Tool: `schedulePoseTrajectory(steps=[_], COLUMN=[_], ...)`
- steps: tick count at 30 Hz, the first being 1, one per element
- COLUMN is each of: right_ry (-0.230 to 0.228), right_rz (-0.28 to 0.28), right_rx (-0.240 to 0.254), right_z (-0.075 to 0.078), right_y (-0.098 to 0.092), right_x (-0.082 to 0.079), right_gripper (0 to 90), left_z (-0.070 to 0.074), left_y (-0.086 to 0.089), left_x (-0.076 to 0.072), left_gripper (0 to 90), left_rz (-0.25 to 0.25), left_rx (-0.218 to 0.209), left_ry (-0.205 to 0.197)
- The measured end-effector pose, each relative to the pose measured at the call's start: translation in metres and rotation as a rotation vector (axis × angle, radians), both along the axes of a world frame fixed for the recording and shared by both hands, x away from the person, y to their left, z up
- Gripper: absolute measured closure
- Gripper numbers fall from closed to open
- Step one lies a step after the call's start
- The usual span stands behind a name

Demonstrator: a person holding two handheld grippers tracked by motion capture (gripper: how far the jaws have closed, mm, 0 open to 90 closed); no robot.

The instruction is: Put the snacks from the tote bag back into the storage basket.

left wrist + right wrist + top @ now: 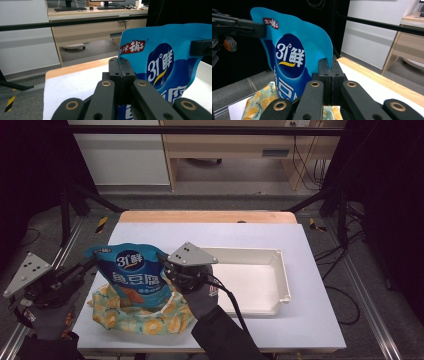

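Note:
A blue snack pouch [132, 275] with white lettering stands upright, held by its two upper side edges. My left gripper [93, 256] is shut on the pouch's left edge, and in the left gripper view its jaws [121, 67] pinch that edge of the pouch [162, 65]. On the pouch's right edge my right gripper [162, 261] is shut too, its jaws [331, 68] closed over the pouch [292, 57]. The pouch's bottom sits inside an open cloth bag [135, 320] printed with orange slices. That cloth bag [259, 102] also lies below the pouch in the right gripper view.
A shallow white tray [260, 280] lies just right of the right hand, with nothing in it. The white mat [300, 320] covers the table, whose wooden far edge [207, 216] shows. Black frame poles stand at both sides, with desks and cables beyond.

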State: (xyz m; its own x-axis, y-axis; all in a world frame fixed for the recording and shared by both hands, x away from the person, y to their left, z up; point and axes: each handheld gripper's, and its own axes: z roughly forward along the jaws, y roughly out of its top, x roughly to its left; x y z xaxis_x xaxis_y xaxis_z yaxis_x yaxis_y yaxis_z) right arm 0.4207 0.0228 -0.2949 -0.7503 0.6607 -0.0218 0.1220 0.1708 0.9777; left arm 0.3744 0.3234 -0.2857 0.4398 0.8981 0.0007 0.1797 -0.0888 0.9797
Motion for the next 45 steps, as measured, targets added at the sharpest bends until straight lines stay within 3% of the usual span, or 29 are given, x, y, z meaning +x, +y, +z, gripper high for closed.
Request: schedulePoseTrajectory(steps=[21,45], right_ry=[-0.046,-0.061], right_rz=[0.009,-0.037], right_rx=[0.007,0.021], right_z=[0.039,0.055], right_y=[-0.009,-0.052], right_x=[-0.005,-0.010], right_gripper=[90.0,90.0], left_z=[0.037,0.051], left_y=[-0.009,-0.047], left_x=[-0.007,-0.001], left_gripper=[89.9,89.9], left_rz=[-0.006,-0.055], left_rx=[0.003,0.001], left_ry=[-0.050,-0.071])
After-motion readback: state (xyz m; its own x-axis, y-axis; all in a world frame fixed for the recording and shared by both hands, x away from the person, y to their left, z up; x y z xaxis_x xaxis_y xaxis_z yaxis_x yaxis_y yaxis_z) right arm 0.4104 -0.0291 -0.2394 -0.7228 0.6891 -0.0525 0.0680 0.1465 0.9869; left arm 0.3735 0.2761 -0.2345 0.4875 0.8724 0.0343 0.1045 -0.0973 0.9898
